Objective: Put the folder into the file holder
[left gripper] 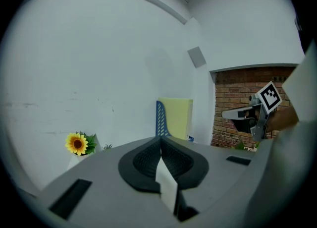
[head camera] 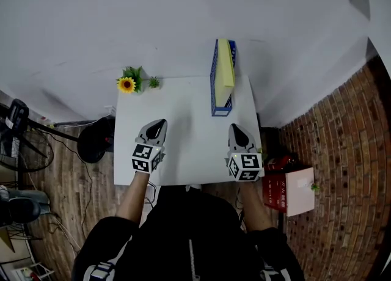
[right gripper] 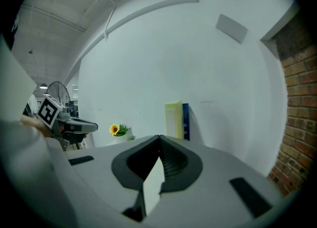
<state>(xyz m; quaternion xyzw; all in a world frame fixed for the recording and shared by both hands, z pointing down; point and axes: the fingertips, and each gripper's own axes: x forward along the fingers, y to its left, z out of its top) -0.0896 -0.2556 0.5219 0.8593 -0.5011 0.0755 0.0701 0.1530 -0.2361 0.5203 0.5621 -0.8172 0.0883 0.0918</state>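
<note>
A pale yellow folder [head camera: 225, 66] stands upright inside the blue perforated file holder [head camera: 214, 84] at the far right of the white table [head camera: 189, 127]. The folder [left gripper: 177, 117] and the holder [left gripper: 161, 121] also show ahead in the left gripper view, and the folder [right gripper: 174, 119] beside the holder [right gripper: 185, 121] in the right gripper view. My left gripper [head camera: 158, 124] hovers over the table's near left, jaws shut and empty. My right gripper [head camera: 235, 130] hovers over the near right, below the holder, jaws shut with nothing between them.
A sunflower with green leaves [head camera: 127, 83] sits at the table's far left corner. A brick wall [head camera: 342, 170] runs along the right, with a red box [head camera: 278, 188] on the floor. A black stool [head camera: 91, 140] and fan [head camera: 15, 118] stand at the left.
</note>
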